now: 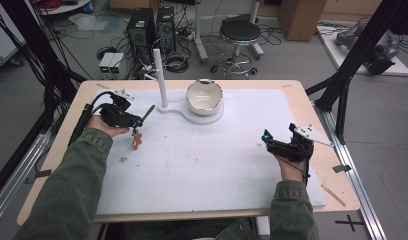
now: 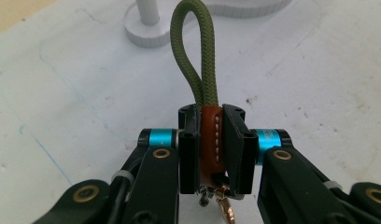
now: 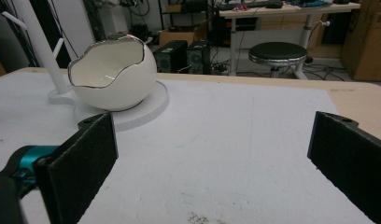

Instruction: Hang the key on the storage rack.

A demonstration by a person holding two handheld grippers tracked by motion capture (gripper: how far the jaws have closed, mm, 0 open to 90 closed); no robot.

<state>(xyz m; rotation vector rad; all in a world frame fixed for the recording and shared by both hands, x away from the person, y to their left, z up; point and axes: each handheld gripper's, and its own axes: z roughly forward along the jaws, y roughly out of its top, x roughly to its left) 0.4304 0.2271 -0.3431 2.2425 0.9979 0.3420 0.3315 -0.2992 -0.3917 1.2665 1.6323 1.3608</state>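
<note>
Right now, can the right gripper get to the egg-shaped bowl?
Probably yes. The right gripper is open and holds nothing, and bare white mat lies between it and the bowl. The left gripper, shut on the keychain strap, sits off to the other side.

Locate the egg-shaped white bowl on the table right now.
In the high view, the bowl sits on a round white base at the table's far middle, just right of the white post.
</note>
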